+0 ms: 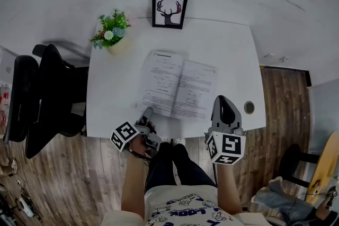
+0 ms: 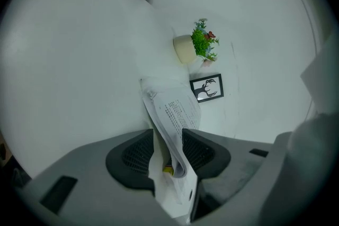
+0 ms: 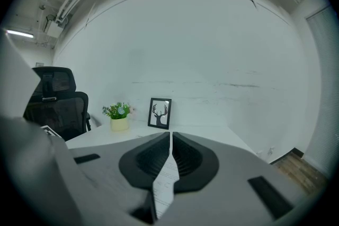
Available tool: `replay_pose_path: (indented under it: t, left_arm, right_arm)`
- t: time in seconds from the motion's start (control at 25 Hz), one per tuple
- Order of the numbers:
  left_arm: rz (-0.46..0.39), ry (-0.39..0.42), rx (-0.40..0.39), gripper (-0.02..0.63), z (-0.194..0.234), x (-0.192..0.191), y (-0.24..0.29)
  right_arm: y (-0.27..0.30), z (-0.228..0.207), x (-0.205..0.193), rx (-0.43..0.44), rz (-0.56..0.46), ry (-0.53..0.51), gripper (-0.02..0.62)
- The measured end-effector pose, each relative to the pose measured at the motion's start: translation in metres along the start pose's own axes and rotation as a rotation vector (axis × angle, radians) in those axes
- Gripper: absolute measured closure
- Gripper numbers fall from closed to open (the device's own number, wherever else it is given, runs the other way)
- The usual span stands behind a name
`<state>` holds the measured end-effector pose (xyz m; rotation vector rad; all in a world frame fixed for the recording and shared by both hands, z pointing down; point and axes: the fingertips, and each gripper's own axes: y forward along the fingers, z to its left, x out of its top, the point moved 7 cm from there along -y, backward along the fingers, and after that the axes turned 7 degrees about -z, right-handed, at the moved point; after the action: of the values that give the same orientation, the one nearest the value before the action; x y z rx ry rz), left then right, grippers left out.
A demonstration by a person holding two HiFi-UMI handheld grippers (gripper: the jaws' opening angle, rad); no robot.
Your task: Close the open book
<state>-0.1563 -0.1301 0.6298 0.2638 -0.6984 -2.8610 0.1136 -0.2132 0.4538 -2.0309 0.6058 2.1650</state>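
An open book (image 1: 179, 84) lies flat in the middle of the white table (image 1: 222, 45), its printed pages facing up. My left gripper (image 1: 148, 112) is at the book's near left corner. In the left gripper view the jaws (image 2: 168, 132) stand apart, with a curled sheaf of the book's pages (image 2: 177, 114) loose between them. My right gripper (image 1: 220, 99) is at the book's near right corner. In the right gripper view its jaws (image 3: 171, 137) are closed on the thin edge of a page (image 3: 164, 188).
A potted plant (image 1: 110, 32) stands at the table's far left and a framed deer picture (image 1: 169, 9) at the far middle. A black office chair (image 1: 45, 92) is left of the table. A round cable hole (image 1: 249, 107) sits near the right front edge.
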Motion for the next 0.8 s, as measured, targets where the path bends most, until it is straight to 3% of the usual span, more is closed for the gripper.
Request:
replay_pose_path:
  t: [0.8]
  left_arm:
    - [-0.027, -0.07, 0.003, 0.459, 0.003, 0.011, 0.005]
  right_arm:
    - [0.007, 0.002, 0.002, -0.001, 0.005, -0.005, 0.565]
